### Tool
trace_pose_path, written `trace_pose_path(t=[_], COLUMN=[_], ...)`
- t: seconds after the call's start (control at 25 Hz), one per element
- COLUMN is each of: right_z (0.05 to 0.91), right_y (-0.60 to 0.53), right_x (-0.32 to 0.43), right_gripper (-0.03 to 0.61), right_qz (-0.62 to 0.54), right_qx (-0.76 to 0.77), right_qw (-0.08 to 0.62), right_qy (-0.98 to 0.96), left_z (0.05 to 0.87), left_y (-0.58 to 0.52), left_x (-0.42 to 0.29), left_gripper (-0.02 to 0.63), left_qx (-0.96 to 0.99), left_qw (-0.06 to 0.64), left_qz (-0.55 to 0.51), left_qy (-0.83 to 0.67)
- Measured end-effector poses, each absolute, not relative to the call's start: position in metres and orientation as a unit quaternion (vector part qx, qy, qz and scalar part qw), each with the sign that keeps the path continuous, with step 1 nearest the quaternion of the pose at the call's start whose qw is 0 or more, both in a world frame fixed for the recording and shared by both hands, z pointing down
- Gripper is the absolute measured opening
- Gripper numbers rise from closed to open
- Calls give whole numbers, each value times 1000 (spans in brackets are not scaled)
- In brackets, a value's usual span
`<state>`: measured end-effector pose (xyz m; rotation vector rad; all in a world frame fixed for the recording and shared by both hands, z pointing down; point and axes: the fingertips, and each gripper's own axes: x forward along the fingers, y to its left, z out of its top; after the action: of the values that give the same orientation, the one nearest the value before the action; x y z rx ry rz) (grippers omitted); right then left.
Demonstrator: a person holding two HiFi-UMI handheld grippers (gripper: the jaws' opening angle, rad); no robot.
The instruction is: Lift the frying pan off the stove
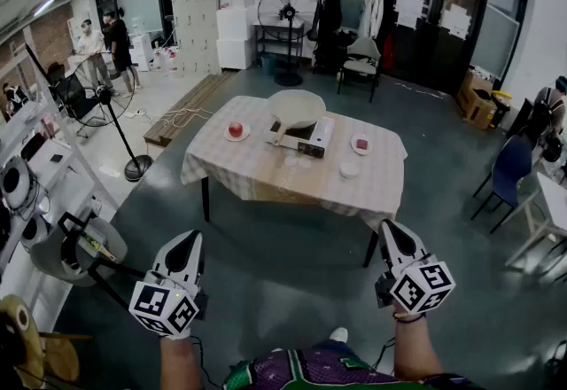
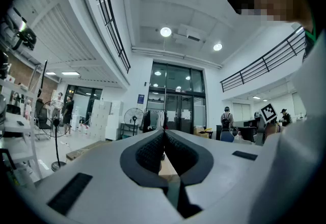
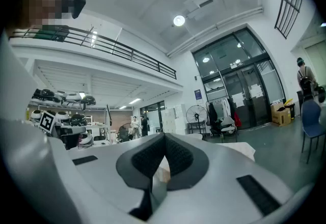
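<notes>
Checked table point(image 1: 257, 174) bears one frying pan point(image 1: 296, 106), one stove point(image 1: 307, 139).

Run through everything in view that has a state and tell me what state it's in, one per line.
Left gripper: fingers shut, empty, short of the table.
Right gripper: fingers shut, empty, short of the table.
Frying pan: resting on the stove, not lifted.
Stove: on the table, under the pan.
Apple: sitting on a small plate.
</notes>
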<state>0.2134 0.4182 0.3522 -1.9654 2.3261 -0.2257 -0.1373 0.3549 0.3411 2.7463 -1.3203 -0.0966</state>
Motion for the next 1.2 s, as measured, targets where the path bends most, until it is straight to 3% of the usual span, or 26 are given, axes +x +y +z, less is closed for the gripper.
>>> trace_pose_path(t=[1.2], right_z=[358], right_y=[400], right_x=[168], right_gripper=[8], right_qz=[-79], right_qx=[-625], right_qw=[12], right_qy=[776], left_z=[360], left_y=[343], left_x=[-160], left_gripper=[23], left_qx=[900], left_qw=[84], left_qz=[-42], left_qy=[-426])
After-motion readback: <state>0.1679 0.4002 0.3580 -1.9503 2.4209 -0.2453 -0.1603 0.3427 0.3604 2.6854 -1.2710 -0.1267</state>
